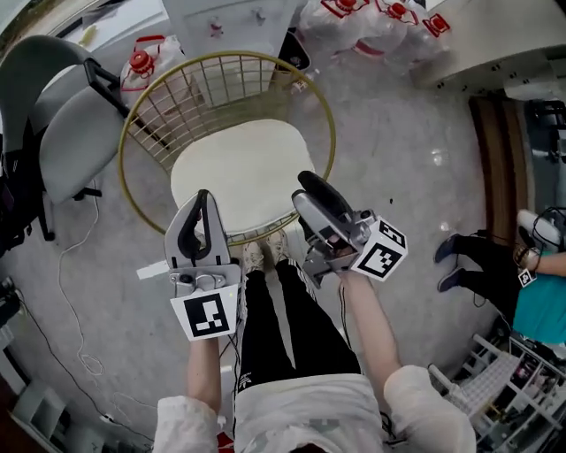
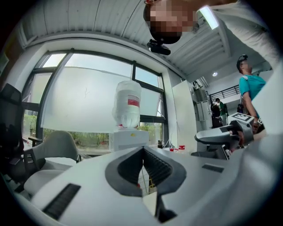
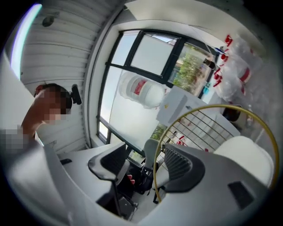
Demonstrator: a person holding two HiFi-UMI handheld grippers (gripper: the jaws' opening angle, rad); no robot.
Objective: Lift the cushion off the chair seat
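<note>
Lower centre of the head view: the left gripper (image 1: 203, 212) has its jaws pressed together and is empty. The right gripper (image 1: 306, 196) is rolled sideways, jaws wide, with nothing between the pads. Both appear over the near edge of the cushion (image 1: 243, 164); contact cannot be confirmed. The cushion lies flat on the seat of the wire chair (image 1: 329, 124), centre frame. Recommendation: open the left jaws, slip one pad of each gripper under the front edge, pinch, and raise evenly, clear of the wire back. Water bottles (image 1: 354, 18) stand beyond, at the top of the frame.
</note>
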